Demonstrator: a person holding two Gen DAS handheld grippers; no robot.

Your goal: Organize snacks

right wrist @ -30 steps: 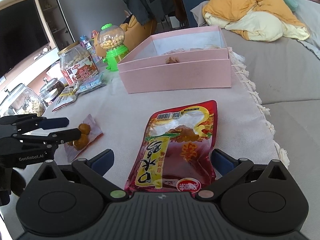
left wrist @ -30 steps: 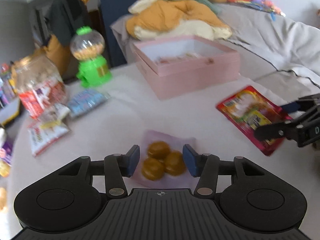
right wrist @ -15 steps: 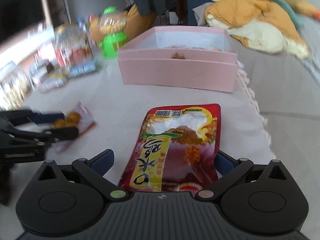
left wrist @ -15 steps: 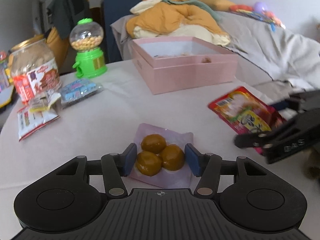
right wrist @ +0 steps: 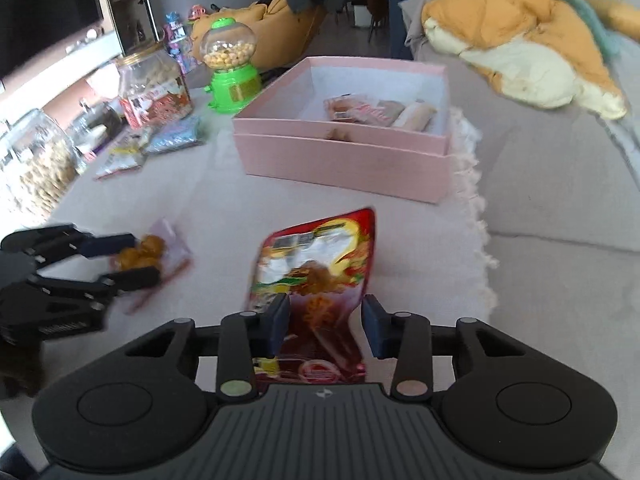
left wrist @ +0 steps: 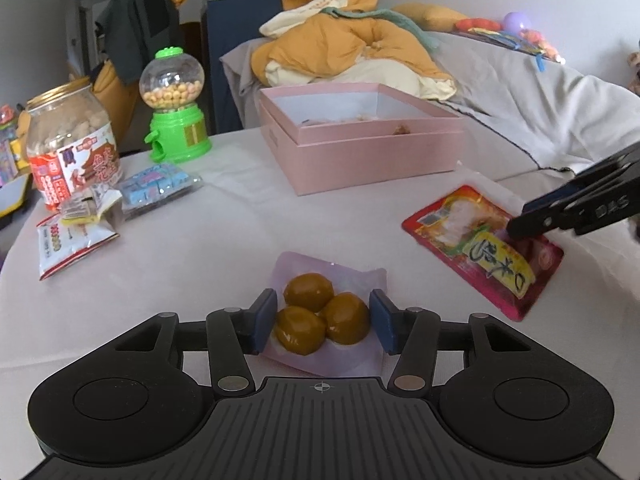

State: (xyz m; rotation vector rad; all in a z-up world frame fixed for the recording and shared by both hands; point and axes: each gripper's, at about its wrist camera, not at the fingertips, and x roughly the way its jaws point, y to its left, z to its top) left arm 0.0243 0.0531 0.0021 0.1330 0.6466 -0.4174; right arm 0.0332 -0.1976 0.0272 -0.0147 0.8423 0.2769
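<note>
My left gripper [left wrist: 323, 322] has its jaws on both sides of a clear pouch of three brown balls [left wrist: 322, 320] on the white tablecloth. My right gripper [right wrist: 325, 329] is shut on the near end of a red snack pouch [right wrist: 316, 268], which bends and lifts off the cloth. The open pink box [right wrist: 348, 160] stands behind it with several wrapped snacks inside; it also shows in the left wrist view [left wrist: 360, 160]. The left gripper [right wrist: 124, 256] shows at the left of the right wrist view, around the ball pouch [right wrist: 148, 252].
A green gumball machine [left wrist: 176, 112], a labelled snack jar [left wrist: 70, 144], a blue packet [left wrist: 158, 184] and small white packets [left wrist: 68, 240] lie at the table's left. A sofa with an orange blanket [left wrist: 348, 56] lies behind and right. The table's fringed edge [right wrist: 476, 208] runs along the right.
My right gripper has closed on the red pouch and raised its near end. My left gripper has narrowed around the ball pouch and moved slightly forward.
</note>
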